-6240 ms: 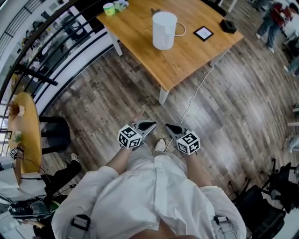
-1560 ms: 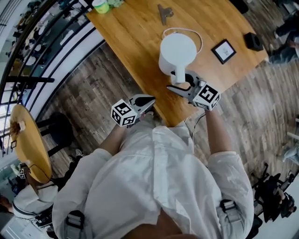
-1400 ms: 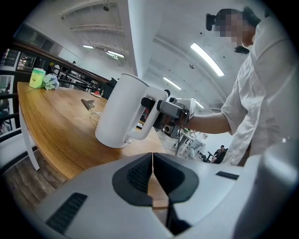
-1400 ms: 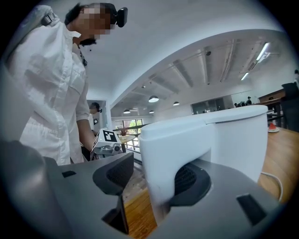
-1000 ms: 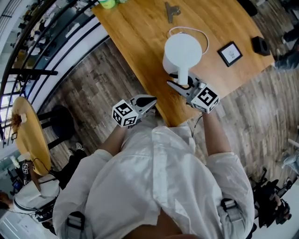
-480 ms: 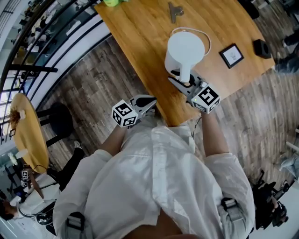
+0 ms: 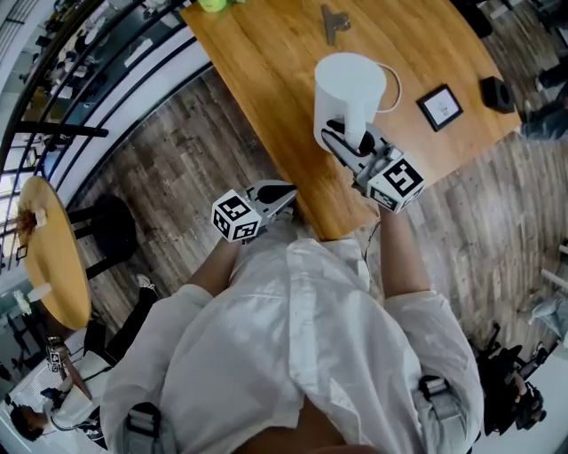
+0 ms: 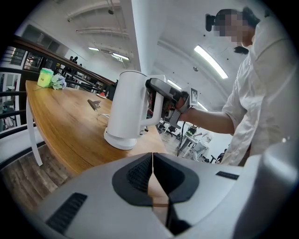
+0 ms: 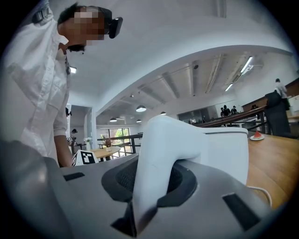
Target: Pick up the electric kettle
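The white electric kettle (image 7: pixel 349 89) is over the wooden table (image 7: pixel 266 80), its handle toward me. My right gripper (image 7: pixel 343 138) has the handle (image 9: pixel 159 154) between its pads, and its jaws are closing tighter on it. In the left gripper view the kettle (image 8: pixel 128 109) stands upright with a white base disc (image 8: pixel 119 141) under it, and the right gripper (image 8: pixel 163 91) grips its handle from the side. My left gripper (image 7: pixel 286 191) hangs shut and empty by the table's near edge, away from the kettle; its fingers (image 8: pixel 140 175) meet with nothing between them.
A white cord (image 7: pixel 395 84) loops behind the kettle. A small framed black square (image 7: pixel 440 106), a black box (image 7: pixel 497 89) and a metal clip (image 7: pixel 335 22) lie farther back. A round yellow table (image 7: pixel 44 257) and a black railing (image 7: pixel 89 97) are at the left.
The right gripper has risen toward the camera with the kettle in it, so the kettle looks taller and closer. The left gripper has stayed where it was.
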